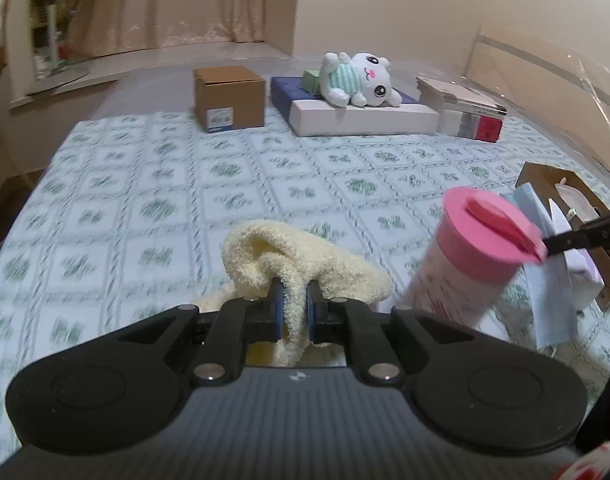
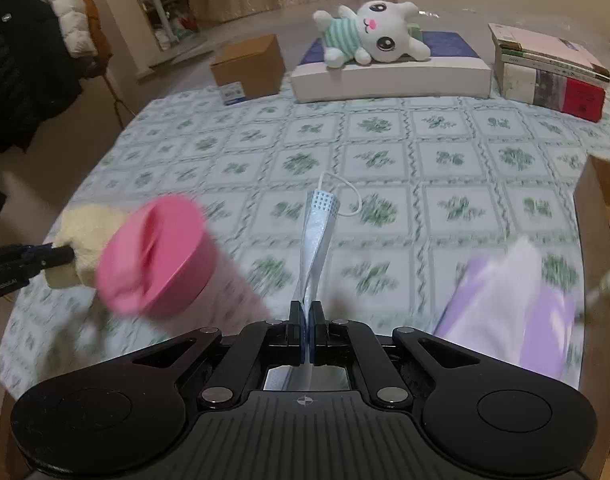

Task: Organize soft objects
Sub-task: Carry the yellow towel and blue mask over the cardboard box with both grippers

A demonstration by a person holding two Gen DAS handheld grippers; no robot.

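Jaws angled down: left gripper point(image 1: 294, 309) pinches towel point(image 1: 301, 264), right gripper point(image 2: 306, 320) apparently mask point(image 2: 317, 232).

Left gripper point(image 1: 294, 304) pinched on cloth, angled down; right gripper point(image 2: 305, 322) clamped on mask, angled down.

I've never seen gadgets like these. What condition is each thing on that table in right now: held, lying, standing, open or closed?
Left gripper: jaws shut on the cream towel, lifted.
Right gripper: jaws shut on the blue face mask.
Pink-lidded cup: lid on, leaning in both views.
Plush bunny: lying on the flat white box.
Cardboard box: closed, upright.
Books: stacked, closed.
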